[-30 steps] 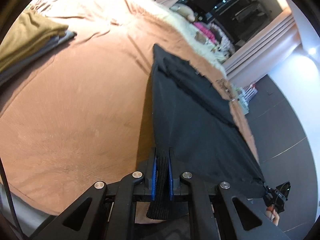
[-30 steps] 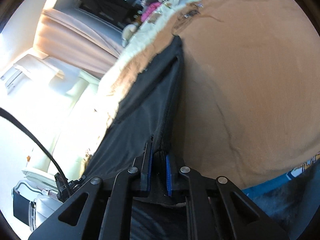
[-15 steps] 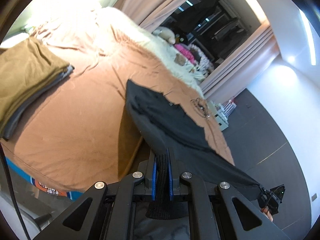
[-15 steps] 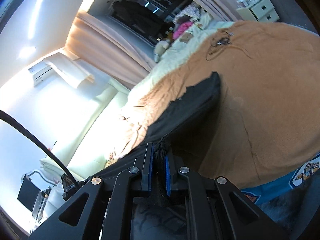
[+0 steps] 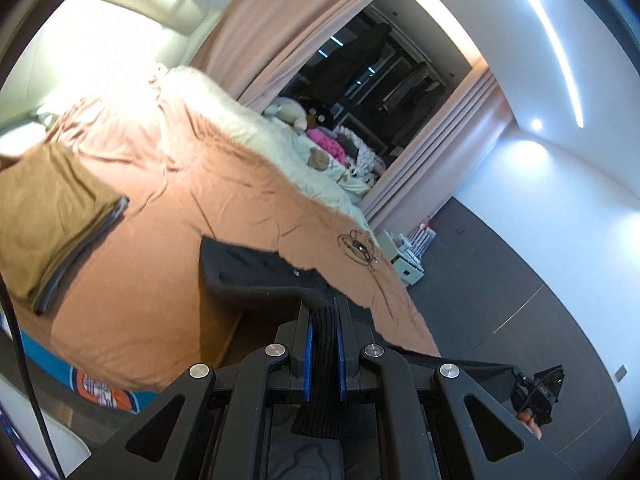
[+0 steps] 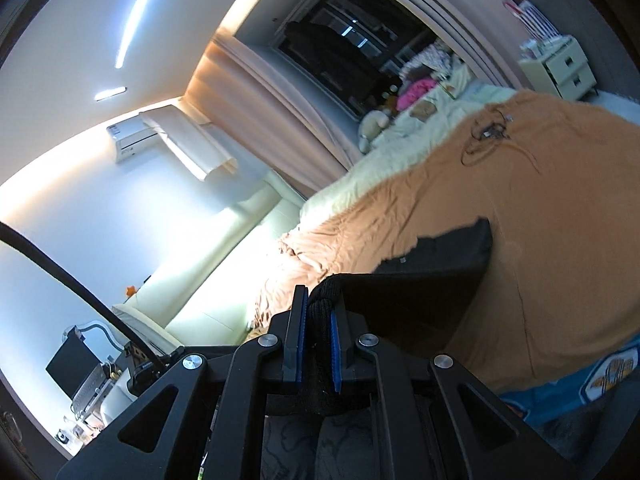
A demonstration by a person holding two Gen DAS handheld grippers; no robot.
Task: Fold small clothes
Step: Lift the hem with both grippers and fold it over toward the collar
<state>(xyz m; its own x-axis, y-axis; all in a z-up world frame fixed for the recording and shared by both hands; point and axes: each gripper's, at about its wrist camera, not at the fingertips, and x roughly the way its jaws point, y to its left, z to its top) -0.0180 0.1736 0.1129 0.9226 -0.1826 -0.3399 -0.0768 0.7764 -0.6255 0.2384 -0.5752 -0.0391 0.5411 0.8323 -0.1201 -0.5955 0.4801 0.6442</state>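
Observation:
A black garment point(image 5: 256, 270) hangs stretched between my two grippers above the bed; only its far end still touches the orange-brown bedspread point(image 5: 132, 280). My left gripper point(image 5: 324, 316) is shut on the garment's ribbed hem. My right gripper point(image 6: 318, 312) is shut on the other ribbed corner of the garment point(image 6: 424, 280). The right gripper also shows at the lower right of the left wrist view point(image 5: 536, 390).
A stack of folded clothes, olive on top of grey point(image 5: 48, 216), lies on the bed's left side. A tangled cable point(image 5: 358, 246) lies on the far bedspread. Stuffed toys and pillows point(image 5: 320, 148) sit at the far end. A white drawer unit point(image 5: 406, 266) stands on the floor.
Both grippers have risen and pulled back, lifting the black garment off the bed. It lay flat a second ago; now only its far end rests on the bedspread.

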